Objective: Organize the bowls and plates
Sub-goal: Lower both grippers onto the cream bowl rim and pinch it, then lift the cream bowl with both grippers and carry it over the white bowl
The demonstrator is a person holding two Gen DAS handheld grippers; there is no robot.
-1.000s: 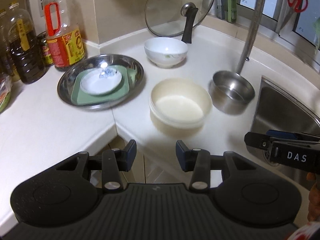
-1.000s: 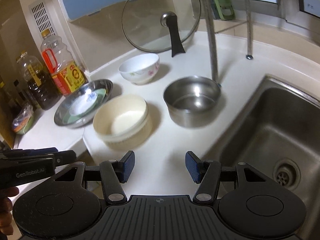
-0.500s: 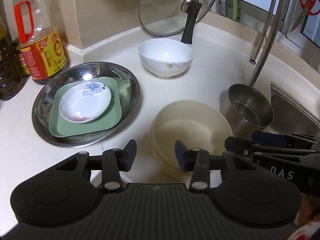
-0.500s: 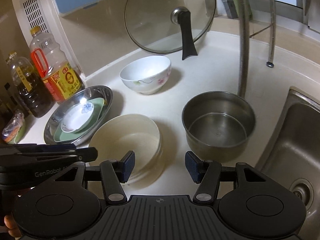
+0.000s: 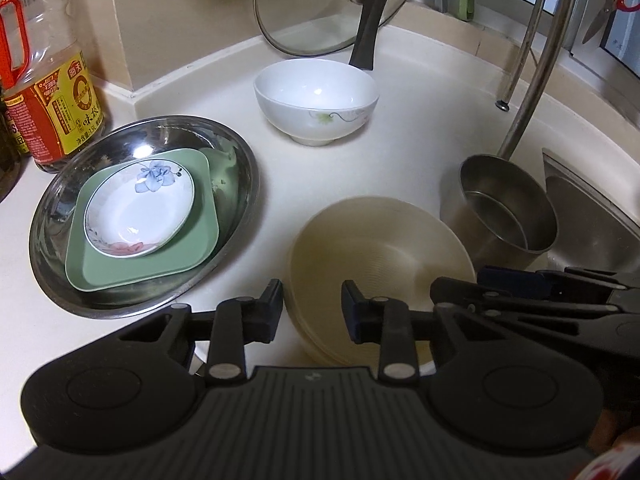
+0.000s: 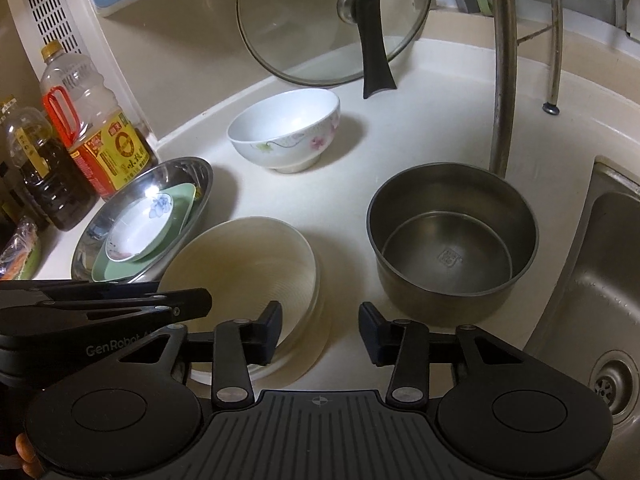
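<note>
A cream plastic bowl sits on the counter, also in the right wrist view. My left gripper is open, its jaws either side of the bowl's near left rim. My right gripper is open, its jaws astride the bowl's near right rim. A white floral bowl stands behind, also in the right wrist view. A steel basin at left holds a green square plate with a small floral dish on it. A steel pot stands right of the cream bowl.
A glass lid leans on the back wall. Oil bottles stand at the left. The faucet pipe rises behind the pot. The sink is at the right. The counter's front edge is just under the grippers.
Both grippers have moved forward and down toward the cream bowl; their open jaws now reach its near rim. Nothing has been taken hold of.
</note>
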